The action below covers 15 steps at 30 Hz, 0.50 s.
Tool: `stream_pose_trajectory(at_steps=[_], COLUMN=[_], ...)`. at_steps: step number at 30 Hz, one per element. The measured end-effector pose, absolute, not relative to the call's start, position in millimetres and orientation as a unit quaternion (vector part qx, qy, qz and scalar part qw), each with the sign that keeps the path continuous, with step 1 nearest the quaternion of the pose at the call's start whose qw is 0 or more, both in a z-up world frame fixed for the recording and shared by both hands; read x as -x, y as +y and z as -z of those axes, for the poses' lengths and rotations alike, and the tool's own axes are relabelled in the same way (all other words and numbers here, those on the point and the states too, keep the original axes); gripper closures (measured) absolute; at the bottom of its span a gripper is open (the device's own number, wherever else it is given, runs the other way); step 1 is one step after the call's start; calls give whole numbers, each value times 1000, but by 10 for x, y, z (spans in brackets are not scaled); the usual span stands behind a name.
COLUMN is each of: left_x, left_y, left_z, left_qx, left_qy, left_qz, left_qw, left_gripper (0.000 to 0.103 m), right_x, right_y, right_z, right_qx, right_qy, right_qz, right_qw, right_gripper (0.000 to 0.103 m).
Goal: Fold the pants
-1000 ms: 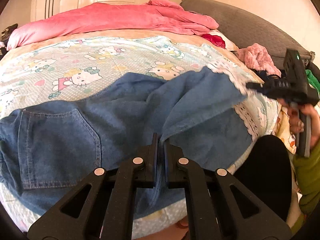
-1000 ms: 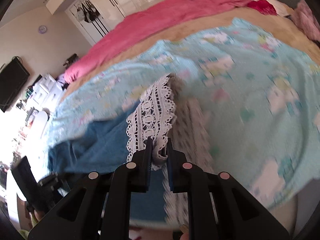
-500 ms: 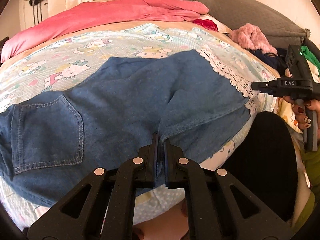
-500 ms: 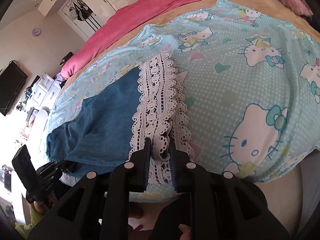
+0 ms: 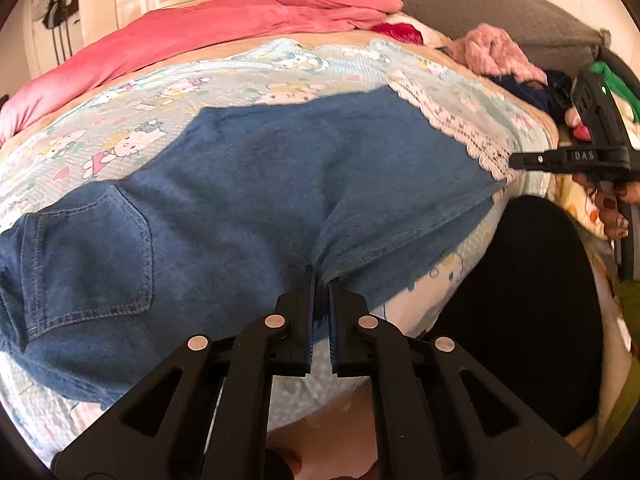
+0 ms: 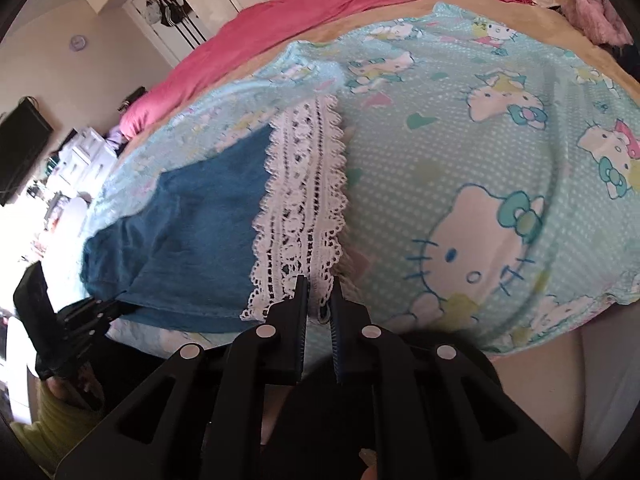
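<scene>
**Denim pants spread at the bed's near edge, both grippers clamped on them**

The blue denim pants with a white lace hem (image 5: 280, 200) lie flat on the pale blue cartoon-cat printed sheet (image 6: 460, 168), their near side running along the bed's front edge. Beyond them the sheet is bare up to a rumpled pink blanket (image 5: 220, 20); right of the lace hem the sheet is bare as well.

The left gripper (image 5: 321, 280) points steeply down, its jaws pressed together on a pinch of denim at the near edge. The right gripper (image 6: 319, 286), equally steep, has its jaws clamped on the lace hem's near corner. The hand (image 5: 612, 208) holding it shows at the right.

One pair of pants, one back pocket (image 5: 88, 264) visible, two grippers.
</scene>
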State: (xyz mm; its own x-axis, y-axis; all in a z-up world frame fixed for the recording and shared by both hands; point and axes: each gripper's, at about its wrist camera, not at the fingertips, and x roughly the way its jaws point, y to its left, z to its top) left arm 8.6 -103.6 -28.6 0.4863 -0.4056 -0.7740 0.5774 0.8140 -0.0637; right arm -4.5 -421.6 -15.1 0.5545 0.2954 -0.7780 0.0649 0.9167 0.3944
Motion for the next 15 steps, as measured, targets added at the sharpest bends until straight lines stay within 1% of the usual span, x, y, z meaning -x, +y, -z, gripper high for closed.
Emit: stream_pose_trajectory(at_steps=[2, 3, 4, 6, 7, 8, 10, 11, 12, 13, 15], left_x=[-81, -78, -76, -48, -34, -21, -9, -6, -4, -7, -25], left_y=[-1059, -1065, -1059, -1041, -1025, -1015, -963, -932, -890, -812, -632], left_z=[318, 330, 335, 317, 306, 301, 273, 248, 217, 160, 52], left_qx=[-109, -111, -112, -109, -107, -105, -96, -90, -84, -76, -58], left_qy=[421, 424, 427, 426, 426, 425, 428, 427, 425, 419, 406], left_qz=[284, 282, 280, 281, 281, 280, 278, 277, 273, 262, 236], left_qw=[854, 853, 853, 853, 854, 854, 855, 856, 859, 866, 881], left_gripper=[100, 100, 99, 92, 82, 76, 74, 68, 63, 49, 34], right_x=[36, 36, 42, 81, 119, 150, 218, 231, 232, 228, 225], right_y=[-4229, -4242, -4261, -4312, -4327, -4332, -4275, -4221, -4122, -4005, -3707], right_z=[215, 236, 247, 197, 126, 59, -96, -137, -176, -205, -214], right_qx=[-194, -195, -200, -206, -195, -185, -165, -153, -133, -110, -57], right_qy=[472, 475, 476, 468, 457, 446, 422, 416, 414, 413, 412], right_qz=[-58, -52, -48, -39, -30, -24, -37, -49, -68, -83, -119], right_qw=[858, 857, 855, 858, 867, 875, 891, 895, 898, 900, 901], right_gripper=[91, 83, 78, 74, 74, 73, 70, 68, 60, 54, 53])
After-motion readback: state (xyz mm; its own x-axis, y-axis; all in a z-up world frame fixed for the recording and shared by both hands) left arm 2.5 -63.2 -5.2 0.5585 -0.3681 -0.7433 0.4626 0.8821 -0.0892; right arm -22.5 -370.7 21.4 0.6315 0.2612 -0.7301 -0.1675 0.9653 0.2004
